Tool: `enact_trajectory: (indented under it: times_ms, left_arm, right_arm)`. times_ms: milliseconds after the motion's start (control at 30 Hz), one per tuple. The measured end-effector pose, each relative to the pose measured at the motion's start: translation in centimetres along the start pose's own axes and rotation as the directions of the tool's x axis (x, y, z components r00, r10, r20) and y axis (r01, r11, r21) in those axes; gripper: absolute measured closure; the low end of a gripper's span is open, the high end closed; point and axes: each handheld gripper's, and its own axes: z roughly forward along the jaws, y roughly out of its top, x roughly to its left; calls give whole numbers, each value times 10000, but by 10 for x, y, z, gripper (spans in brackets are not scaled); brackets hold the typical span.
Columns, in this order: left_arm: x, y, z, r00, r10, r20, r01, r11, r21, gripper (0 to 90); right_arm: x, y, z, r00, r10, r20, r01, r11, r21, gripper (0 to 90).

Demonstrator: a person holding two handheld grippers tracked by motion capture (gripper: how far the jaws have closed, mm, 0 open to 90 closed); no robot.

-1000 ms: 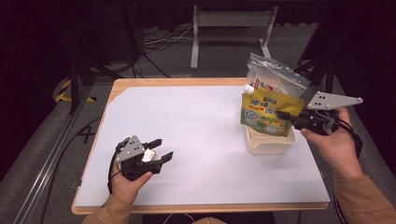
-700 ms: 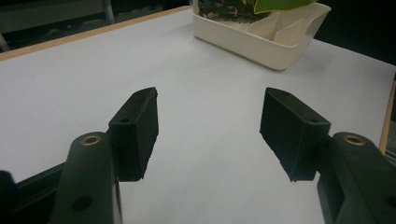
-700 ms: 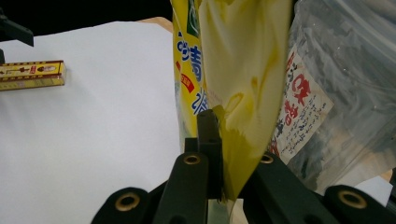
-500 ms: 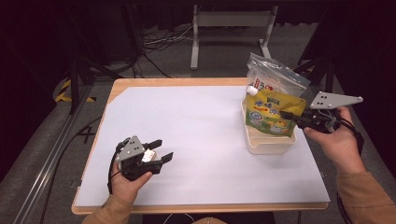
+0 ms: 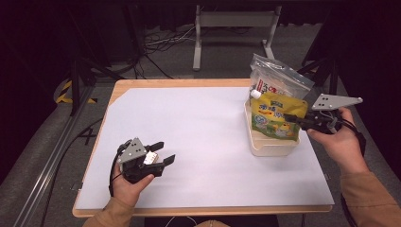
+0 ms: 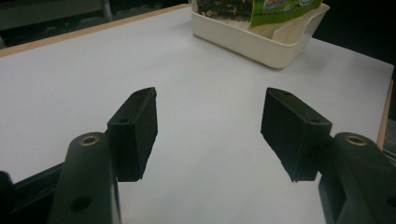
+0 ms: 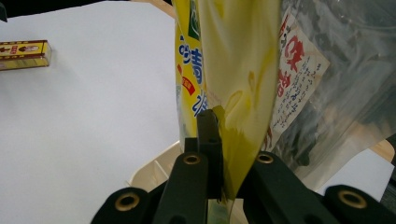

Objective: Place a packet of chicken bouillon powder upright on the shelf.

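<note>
A yellow pouch (image 5: pixel 275 118) with a white cap stands in a cream tray (image 5: pixel 269 147) at the table's right side. My right gripper (image 5: pixel 294 118) is shut on the pouch's right edge. In the right gripper view the right gripper (image 7: pixel 217 122) pinches the yellow pouch (image 7: pixel 233 60) between its black jaws. A clear bag (image 5: pixel 279 81) with a printed label leans behind the pouch in the same tray. My left gripper (image 5: pixel 165 151) hovers low near the table's front left, open. In the left gripper view the left gripper (image 6: pixel 210 100) has nothing between its fingers.
The white table top (image 5: pixel 198 127) has a wooden rim. A small yellow box (image 7: pixel 23 53) lies on the table far to the left in the right gripper view. The left gripper view shows the tray (image 6: pixel 261 42) ahead. Stands and cables sit behind the table.
My right gripper has sunk a little with the yellow pouch, which now sits lower in the tray. The left gripper has stayed where it was.
</note>
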Motion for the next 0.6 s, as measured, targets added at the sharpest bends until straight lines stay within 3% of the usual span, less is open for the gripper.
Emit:
enact_trajectory:
  times_ms: [600]
  left_arm:
    - [0, -1, -2, 10000, -27, -21, 27, 10000, 25, 366]
  right_arm:
    - [-7, -21, 21, 9992, 386, -61, -386, 9992, -92, 885]
